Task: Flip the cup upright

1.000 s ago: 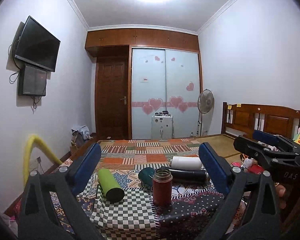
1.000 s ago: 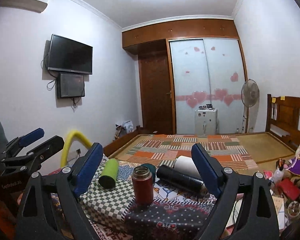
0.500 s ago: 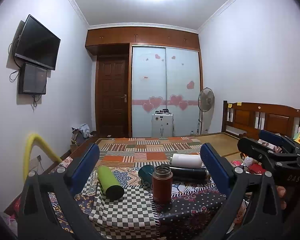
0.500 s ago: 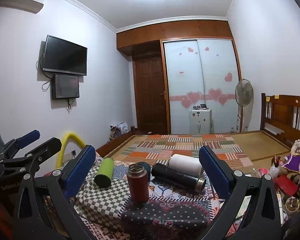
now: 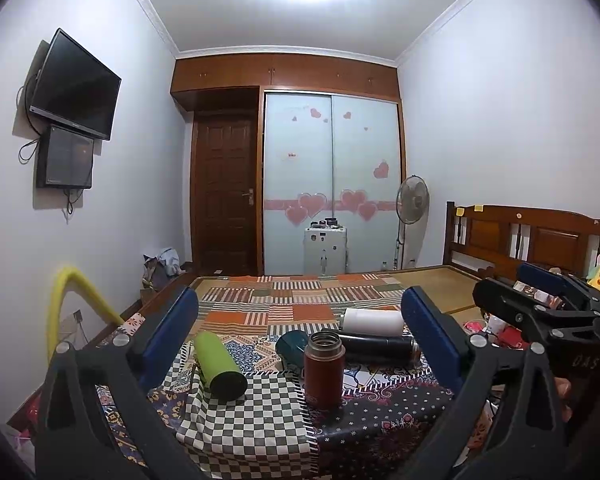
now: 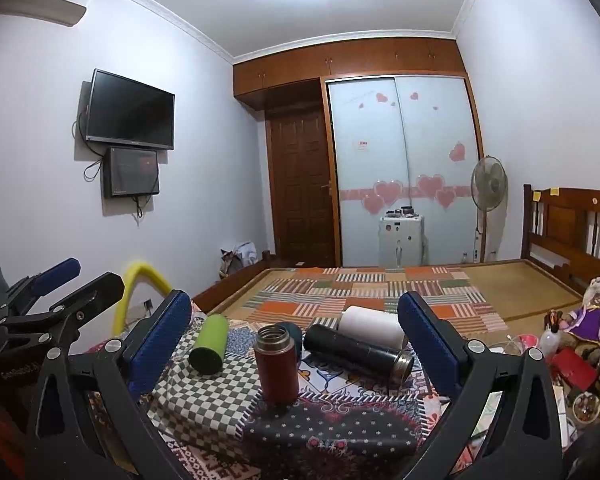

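The red-brown cylindrical metal flask (image 5: 323, 364) is standing upright with its open mouth facing the ceiling, at the front middle of the patchwork-covered desk (image 5: 260, 432), so this cup seems already righted. Four others are lying on their sides and waiting: the lime-green tumbler (image 5: 219, 361) is pointing its dark end toward the cameras, its long axis running front to back; the dark teal cup (image 5: 292, 344) is resting just behind the flask; the long black steel flask (image 6: 358, 352) is stretching sideways with its metal mouth aimed right; the white cylinder cup (image 6: 370, 322) is lying behind it. Judging from this, the step in hand is choosing the next cup, and that move is calling for an approach across a body's short width. The left tool (image 5: 300, 332) and the right tool (image 6: 294, 334) are both hanging spread wide, gripping nothing, short of the cups.
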A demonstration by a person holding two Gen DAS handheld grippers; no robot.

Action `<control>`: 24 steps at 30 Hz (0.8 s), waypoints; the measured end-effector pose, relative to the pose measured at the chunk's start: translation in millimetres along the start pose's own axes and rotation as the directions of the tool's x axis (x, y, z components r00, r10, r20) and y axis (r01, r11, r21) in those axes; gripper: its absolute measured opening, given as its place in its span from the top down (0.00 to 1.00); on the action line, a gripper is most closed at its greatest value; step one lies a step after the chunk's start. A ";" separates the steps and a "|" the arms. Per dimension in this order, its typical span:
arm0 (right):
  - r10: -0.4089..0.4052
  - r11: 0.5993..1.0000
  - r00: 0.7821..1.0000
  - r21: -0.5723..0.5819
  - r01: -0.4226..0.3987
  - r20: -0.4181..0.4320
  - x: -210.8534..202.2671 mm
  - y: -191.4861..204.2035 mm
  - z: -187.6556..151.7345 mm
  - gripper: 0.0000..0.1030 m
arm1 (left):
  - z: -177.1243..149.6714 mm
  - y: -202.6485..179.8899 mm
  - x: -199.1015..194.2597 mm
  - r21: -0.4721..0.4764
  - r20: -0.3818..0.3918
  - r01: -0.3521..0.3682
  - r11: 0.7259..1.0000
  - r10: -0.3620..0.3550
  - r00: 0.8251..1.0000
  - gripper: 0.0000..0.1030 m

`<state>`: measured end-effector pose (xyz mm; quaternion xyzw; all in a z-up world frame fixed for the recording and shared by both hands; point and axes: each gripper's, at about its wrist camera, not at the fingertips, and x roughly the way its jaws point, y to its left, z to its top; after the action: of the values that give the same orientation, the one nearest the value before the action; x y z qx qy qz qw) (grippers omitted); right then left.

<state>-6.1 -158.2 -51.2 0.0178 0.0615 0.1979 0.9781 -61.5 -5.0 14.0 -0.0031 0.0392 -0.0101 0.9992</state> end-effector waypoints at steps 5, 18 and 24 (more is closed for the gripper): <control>-0.001 1.000 1.000 -0.002 0.001 -0.004 -0.1 1.2 1.3 0.00 | -0.1 0.3 0.6 0.001 -0.003 0.002 1.000 -0.002 1.000 0.00; 0.001 1.000 1.000 -0.002 -0.001 -0.003 -0.3 2.3 3.7 0.00 | 1.2 4.4 2.8 -0.013 -0.011 0.017 1.000 -0.017 1.000 0.00; -0.002 1.000 1.000 -0.006 0.002 0.003 -1.8 1.8 5.9 0.00 | 1.0 6.8 4.2 -0.029 -0.023 0.031 0.999 -0.031 0.999 0.00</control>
<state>-7.6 -157.3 -45.1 0.0153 0.0593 0.1969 0.9785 -57.1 1.6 14.6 -0.0181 0.0512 -0.0251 0.9982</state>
